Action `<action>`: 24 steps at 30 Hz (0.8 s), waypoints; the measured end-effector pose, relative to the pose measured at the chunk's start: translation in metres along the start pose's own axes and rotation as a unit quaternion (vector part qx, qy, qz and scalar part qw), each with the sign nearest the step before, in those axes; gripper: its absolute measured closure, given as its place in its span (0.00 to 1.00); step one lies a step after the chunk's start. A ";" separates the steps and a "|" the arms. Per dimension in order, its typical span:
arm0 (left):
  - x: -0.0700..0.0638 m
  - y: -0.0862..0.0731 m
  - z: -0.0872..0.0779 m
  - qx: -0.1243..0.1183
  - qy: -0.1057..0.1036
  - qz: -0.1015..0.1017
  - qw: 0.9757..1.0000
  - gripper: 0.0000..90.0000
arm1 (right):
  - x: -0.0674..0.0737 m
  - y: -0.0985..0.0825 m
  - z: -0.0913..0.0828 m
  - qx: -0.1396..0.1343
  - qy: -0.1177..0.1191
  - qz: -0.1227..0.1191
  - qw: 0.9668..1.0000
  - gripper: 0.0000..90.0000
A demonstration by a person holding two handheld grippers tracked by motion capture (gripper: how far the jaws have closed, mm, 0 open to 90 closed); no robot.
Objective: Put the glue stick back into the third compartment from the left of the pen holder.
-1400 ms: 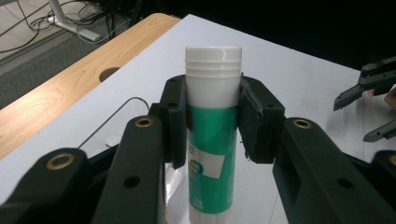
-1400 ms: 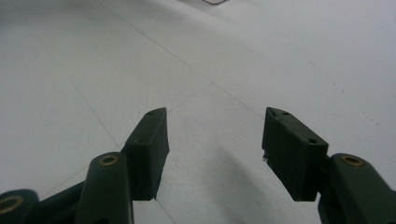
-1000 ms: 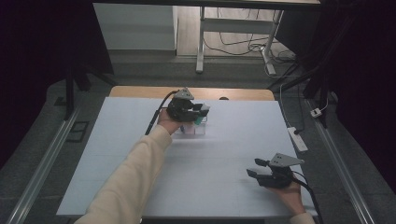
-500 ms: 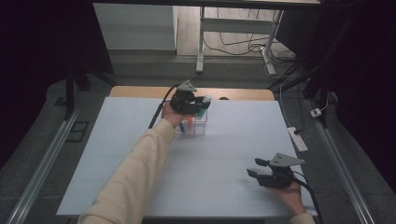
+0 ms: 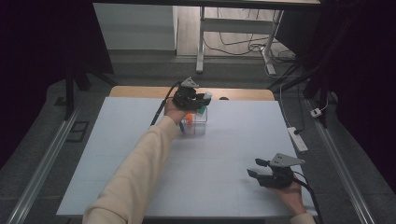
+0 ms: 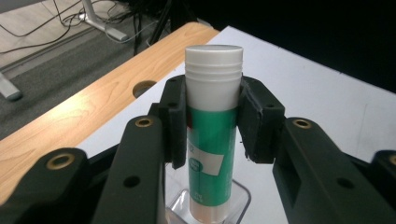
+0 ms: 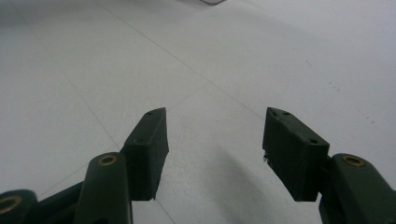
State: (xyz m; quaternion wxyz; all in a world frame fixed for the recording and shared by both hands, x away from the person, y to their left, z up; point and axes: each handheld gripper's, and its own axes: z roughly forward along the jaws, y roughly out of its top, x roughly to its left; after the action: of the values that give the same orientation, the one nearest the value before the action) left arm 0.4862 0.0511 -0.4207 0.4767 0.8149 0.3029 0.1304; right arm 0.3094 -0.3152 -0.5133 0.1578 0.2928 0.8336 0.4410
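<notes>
Left gripper view: your left gripper [image 6: 212,123] is clamped on the glue stick [image 6: 214,135], pads on either side just under the white cap, tube upright, green label facing the camera. Its base sits just over or inside the clear box [image 6: 210,205]; can't tell if it touches the bottom. In the high view that gripper [image 5: 189,99] is at the far middle of the white table [image 5: 140,140], above the clear box [image 5: 195,125], which also holds something orange [image 5: 188,118]. Wooden edge [image 6: 70,107] with a round hole lies beyond.

Right gripper [image 7: 212,154] is spread wide and empty, hovering low over bare table; in the high view it [image 5: 261,171] sits near right, well apart from the box.

Step looks like the stick at the box mouth, either going in or coming out; I can't say which from this. Next move: keep the tube vertical so it clears the box walls and the orange item, move straight along its axis, don't loosen until it's seated or clear. Watch the box tipping, nothing braces it.
</notes>
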 end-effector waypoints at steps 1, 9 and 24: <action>0.000 -0.001 0.001 0.003 0.000 0.000 1.000 0.72 | 0.000 0.000 0.000 0.000 0.000 0.000 1.000 0.45; 0.000 -0.002 0.001 0.017 -0.004 -0.011 1.000 0.52 | 0.000 0.000 0.000 0.001 0.002 0.001 1.000 0.45; -0.015 -0.007 -0.031 0.017 -0.022 0.011 1.000 0.51 | 0.000 0.000 -0.001 -0.007 0.000 0.002 1.000 0.45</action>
State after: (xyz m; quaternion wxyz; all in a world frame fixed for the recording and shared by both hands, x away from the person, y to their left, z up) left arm 0.4562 0.0653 -0.4098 0.4678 0.8288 0.2856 0.1128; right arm 0.3085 -0.3158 -0.5124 0.1587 0.2930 0.8302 0.4470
